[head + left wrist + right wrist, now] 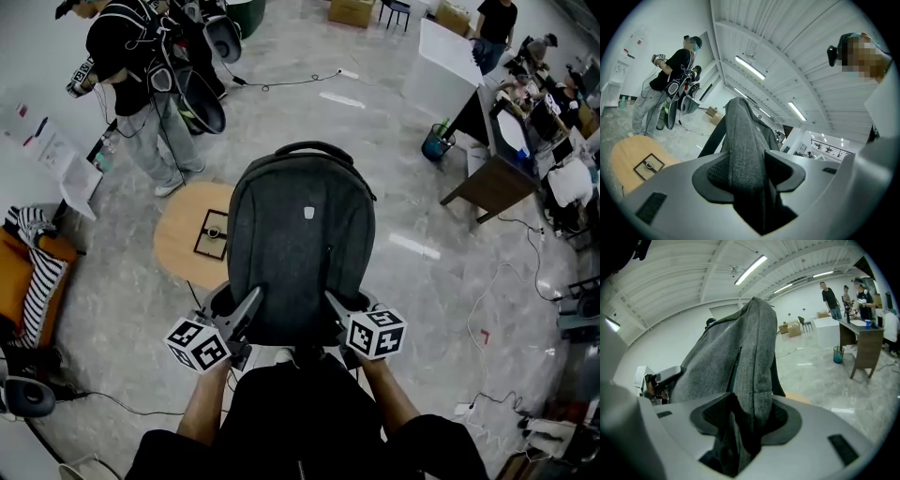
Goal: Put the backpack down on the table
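Head view: we see the dark grey backpack (pixel 300 248) held up in front of us. Its carry handle is at the far end and its near end sits between our two grippers.
Left gripper: the left gripper (pixel 248 305) has its jaws part-way apart and clamped on a thick fold of the backpack's left side. In the left gripper view the fabric fills the gap from pad to pad.
Right gripper: the right gripper (pixel 335 305) has its jaws at a like width. They are closed on a fold of the backpack's right side, beside a zip line.
Backpack's place: it is in the air, borne by the two grips alone. From above it covers the right edge of the round wooden counter (pixel 183 239), and we judge that it hangs above that edge and does not rest there.
Counter: a dark square frame (pixel 212 234) with a small object in it lies near the middle.
Bystander: a person (pixel 141 84) stands beyond the counter, well apart from the backpack.
Done: the backpack is gripped, lifted and near the counter.
Left to do: the backpack is not yet set down. We judge that it must come fully over the counter, go down beside the frame until it rests, and then both jaws must let go.
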`<act>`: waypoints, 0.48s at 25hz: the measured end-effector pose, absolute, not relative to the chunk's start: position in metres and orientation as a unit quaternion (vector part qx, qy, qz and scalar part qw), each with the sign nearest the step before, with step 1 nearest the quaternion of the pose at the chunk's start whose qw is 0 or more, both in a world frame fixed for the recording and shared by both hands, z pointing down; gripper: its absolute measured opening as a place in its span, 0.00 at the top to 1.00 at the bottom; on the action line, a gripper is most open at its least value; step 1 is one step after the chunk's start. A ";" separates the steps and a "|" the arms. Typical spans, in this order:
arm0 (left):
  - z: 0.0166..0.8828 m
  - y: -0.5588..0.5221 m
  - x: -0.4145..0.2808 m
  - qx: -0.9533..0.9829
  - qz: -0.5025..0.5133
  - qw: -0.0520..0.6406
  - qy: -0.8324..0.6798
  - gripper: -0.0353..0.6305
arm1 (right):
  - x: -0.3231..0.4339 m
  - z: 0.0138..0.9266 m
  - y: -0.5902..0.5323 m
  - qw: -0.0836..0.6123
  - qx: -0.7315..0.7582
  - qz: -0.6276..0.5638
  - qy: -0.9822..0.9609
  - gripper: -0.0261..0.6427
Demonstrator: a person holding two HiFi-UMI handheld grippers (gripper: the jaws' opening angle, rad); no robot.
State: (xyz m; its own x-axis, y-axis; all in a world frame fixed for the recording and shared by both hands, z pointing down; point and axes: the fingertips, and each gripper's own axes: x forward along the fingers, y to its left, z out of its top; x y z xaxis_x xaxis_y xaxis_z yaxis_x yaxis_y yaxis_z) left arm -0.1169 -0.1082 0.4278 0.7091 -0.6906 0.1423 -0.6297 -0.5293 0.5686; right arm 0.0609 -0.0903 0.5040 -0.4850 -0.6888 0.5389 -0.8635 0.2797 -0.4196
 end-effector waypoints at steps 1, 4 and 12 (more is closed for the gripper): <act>0.428 -0.112 -0.114 0.872 -0.050 0.304 -0.380 0.63 | 0.063 0.504 -0.095 0.127 0.490 0.345 -0.791 0.67; 0.427 -0.122 -0.106 0.869 -0.050 0.303 -0.387 0.63 | 0.072 0.504 -0.107 0.127 0.483 0.345 -0.794 0.67; 0.429 -0.135 -0.089 0.861 -0.053 0.298 -0.408 0.63 | 0.089 0.508 -0.128 0.129 0.463 0.342 -0.807 0.67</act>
State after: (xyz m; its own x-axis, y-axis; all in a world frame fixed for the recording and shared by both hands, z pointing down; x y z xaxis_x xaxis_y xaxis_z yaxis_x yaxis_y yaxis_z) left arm -0.0893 -0.1352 0.4287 0.6614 -0.7344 0.1524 -0.6713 -0.4891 0.5569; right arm 0.0887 -0.1281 0.5079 -0.5383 -0.6595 0.5247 -0.8357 0.3373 -0.4335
